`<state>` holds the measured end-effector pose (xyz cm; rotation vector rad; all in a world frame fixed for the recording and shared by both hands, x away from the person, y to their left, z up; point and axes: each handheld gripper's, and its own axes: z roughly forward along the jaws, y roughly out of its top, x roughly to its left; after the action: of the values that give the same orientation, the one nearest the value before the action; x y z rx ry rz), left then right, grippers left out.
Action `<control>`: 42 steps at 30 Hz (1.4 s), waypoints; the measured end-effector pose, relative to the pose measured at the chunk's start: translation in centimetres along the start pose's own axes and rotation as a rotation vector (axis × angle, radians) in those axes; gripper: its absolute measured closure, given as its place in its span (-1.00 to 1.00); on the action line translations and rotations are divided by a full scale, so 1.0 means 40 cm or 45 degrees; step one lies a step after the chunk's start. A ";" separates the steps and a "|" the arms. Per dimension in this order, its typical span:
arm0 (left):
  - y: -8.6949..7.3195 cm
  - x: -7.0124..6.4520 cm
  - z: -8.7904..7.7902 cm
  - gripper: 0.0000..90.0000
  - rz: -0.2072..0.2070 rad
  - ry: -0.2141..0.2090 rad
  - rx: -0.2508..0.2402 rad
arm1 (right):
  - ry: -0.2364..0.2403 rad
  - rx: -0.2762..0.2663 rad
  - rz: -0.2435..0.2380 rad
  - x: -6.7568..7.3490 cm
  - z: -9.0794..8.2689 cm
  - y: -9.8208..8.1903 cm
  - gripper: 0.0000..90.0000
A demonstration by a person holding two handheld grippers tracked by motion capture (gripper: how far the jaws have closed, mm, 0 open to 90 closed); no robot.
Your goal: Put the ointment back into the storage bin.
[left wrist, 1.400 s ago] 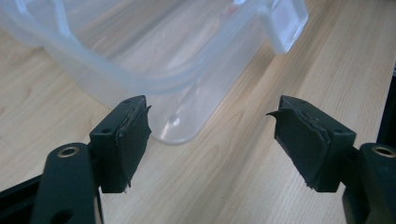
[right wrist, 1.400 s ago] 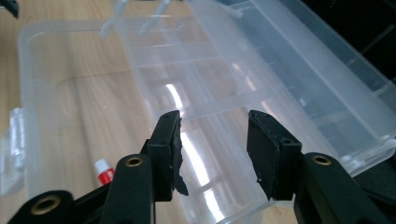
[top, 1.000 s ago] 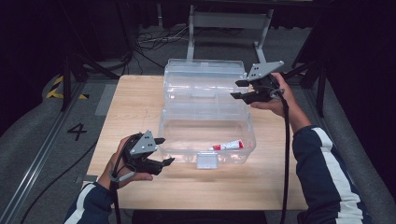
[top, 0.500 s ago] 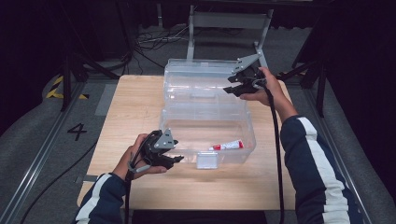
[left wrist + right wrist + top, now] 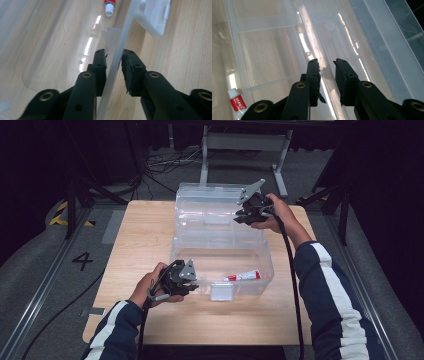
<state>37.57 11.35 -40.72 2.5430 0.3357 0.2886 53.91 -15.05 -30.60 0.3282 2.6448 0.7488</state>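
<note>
Left gripper: nearest to us, at the front left corner of the clear box. In the left gripper view the front wall runs up between its jaws. The jaws have just been closing, and the pads stand right at the plastic on both sides. We cannot tell whether they already press.

Clear box: open on the middle of the wooden table, with its base toward us and its lid laid back beyond it.

Handling: we judge the box light and nearly empty. The thin walls should flex under a pinch, and the smooth plastic is likely slippery. Hold at a stiffened rim or corner, not mid-panel.

Latch: a white tab on the front wall, just beside the left gripper. We would avoid clamping it.

Tube: small, red and white, lying loose on the box floor near the front wall. We expect it to slide or roll if the box tilts.

Tube label: there are white marks on the red band in the right gripper view, too small to read.

Right gripper: far side, over the lid's right part. A raised ridge of the lid lies between its jaws, which have just been closing. A gap remains at the pads, so it is not clenched.

Floor marking: a "4" left of the table.
</note>
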 end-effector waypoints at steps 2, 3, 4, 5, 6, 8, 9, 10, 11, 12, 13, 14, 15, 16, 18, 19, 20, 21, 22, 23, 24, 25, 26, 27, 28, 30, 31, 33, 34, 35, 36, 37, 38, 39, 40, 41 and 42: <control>0.001 0.003 0.002 0.70 -0.002 -0.017 0.008 | -0.012 0.021 -0.016 0.004 0.001 0.006 0.67; 0.001 0.004 0.003 0.71 -0.001 -0.021 0.010 | -0.019 0.031 -0.029 0.007 0.002 0.009 0.69; 0.003 0.007 0.005 0.72 -0.004 -0.035 0.014 | -0.026 0.054 -0.048 0.010 0.003 0.016 0.70; 0.003 0.007 0.005 0.72 -0.004 -0.035 0.014 | -0.026 0.054 -0.048 0.010 0.003 0.016 0.70; 0.004 0.007 0.007 0.72 -0.008 -0.038 0.015 | -0.028 0.066 -0.051 0.011 0.004 0.020 0.72; 0.007 0.005 0.010 0.72 -0.003 -0.030 0.024 | -0.033 0.101 -0.093 0.019 0.004 0.032 0.78; 0.008 0.004 0.011 0.71 -0.004 -0.023 0.023 | -0.030 0.106 -0.105 0.021 0.003 0.035 0.79; 0.008 0.002 0.012 0.71 -0.006 -0.018 0.025 | -0.032 0.111 -0.114 0.024 0.003 0.037 0.80; 0.008 0.002 0.012 0.71 -0.006 -0.018 0.025 | -0.032 0.111 -0.114 0.024 0.003 0.037 0.80; 0.009 0.000 0.012 0.71 -0.001 -0.009 0.023 | -0.035 0.116 -0.122 0.025 0.002 0.038 0.81; 0.009 -0.004 0.013 0.70 0.001 0.003 0.021 | -0.023 0.117 -0.133 0.028 -0.002 0.040 0.85; 0.008 -0.004 0.013 0.70 0.000 0.004 0.020 | -0.020 0.116 -0.140 0.028 -0.003 0.040 0.86; 0.008 -0.005 0.014 0.70 -0.013 0.006 0.011 | -0.020 0.113 -0.145 0.029 -0.004 0.040 0.87; 0.007 -0.002 0.013 0.70 -0.015 -0.003 0.011 | -0.019 0.116 -0.150 0.030 -0.005 0.040 0.87; 0.007 -0.002 0.014 0.70 -0.015 -0.002 0.011 | -0.015 0.116 -0.155 0.030 -0.006 0.040 0.89; 0.007 -0.003 0.013 0.70 -0.015 -0.002 0.011 | -0.012 0.117 -0.161 0.031 -0.007 0.041 0.90; 0.007 -0.003 0.014 0.70 -0.017 -0.001 0.008 | -0.007 0.115 -0.172 0.032 -0.008 0.042 0.91; 0.007 -0.002 0.014 0.70 -0.018 -0.004 0.008 | -0.003 0.116 -0.174 0.032 -0.009 0.042 0.91; 0.007 -0.001 0.015 0.70 -0.021 -0.006 0.007 | 0.003 0.118 -0.178 0.033 -0.012 0.043 0.91; 0.007 -0.001 0.015 0.70 -0.023 -0.006 0.006 | 0.009 0.115 -0.180 0.035 -0.013 0.044 0.92; 0.007 -0.002 0.017 0.70 -0.025 -0.005 0.001 | 0.012 0.112 -0.181 0.036 -0.015 0.044 0.92; 0.007 -0.003 0.017 0.69 -0.027 -0.004 0.001 | 0.013 0.112 -0.178 0.039 -0.017 0.045 0.92; 0.008 -0.003 0.018 0.69 -0.027 -0.005 0.000 | 0.016 0.109 -0.180 0.040 -0.019 0.044 0.92; 0.008 -0.003 0.018 0.69 -0.027 -0.005 0.000 | 0.016 0.109 -0.180 0.040 -0.019 0.044 0.92; 0.008 -0.002 0.018 0.69 -0.028 -0.006 0.001 | 0.017 0.103 -0.180 0.042 -0.022 0.043 0.93; 0.008 -0.003 0.018 0.69 -0.031 -0.005 0.000 | 0.025 0.100 -0.183 0.049 -0.030 0.043 0.93; 0.008 -0.003 0.018 0.69 -0.031 -0.005 0.000 | 0.025 0.095 -0.186 0.054 -0.033 0.044 0.93; 0.008 -0.003 0.018 0.69 -0.033 -0.004 0.000 | 0.024 0.096 -0.193 0.056 -0.035 0.044 0.93; 0.008 -0.003 0.018 0.69 -0.034 -0.008 -0.001 | 0.023 0.094 -0.197 0.061 -0.037 0.044 0.94; 0.008 -0.003 0.018 0.69 -0.033 -0.004 -0.003 | 0.022 0.093 -0.205 0.066 -0.041 0.043 0.94; 0.007 -0.003 0.019 0.69 -0.032 -0.007 -0.005 | 0.018 0.090 -0.202 0.067 -0.043 0.042 0.94; 0.007 -0.002 0.019 0.69 -0.035 -0.008 -0.004 | 0.022 0.086 -0.201 0.070 -0.047 0.040 0.94; 0.007 -0.003 0.019 0.69 -0.035 -0.005 -0.005 | 0.022 0.080 -0.205 0.071 -0.048 0.038 0.94; 0.007 -0.003 0.019 0.69 -0.036 -0.005 -0.007 | 0.025 0.079 -0.200 0.074 -0.051 0.037 0.94; 0.007 -0.003 0.019 0.69 -0.037 -0.004 -0.006 | 0.030 0.071 -0.205 0.076 -0.053 0.036 0.94; 0.007 -0.003 0.020 0.69 -0.039 -0.004 -0.006 | 0.034 0.068 -0.208 0.078 -0.055 0.035 0.94; 0.007 -0.003 0.021 0.68 -0.041 -0.007 -0.006 | 0.035 0.066 -0.209 0.080 -0.057 0.035 0.94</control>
<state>37.73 10.65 -41.26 2.5312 0.3730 0.2703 50.24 -13.91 -28.98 0.1135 2.6809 0.6370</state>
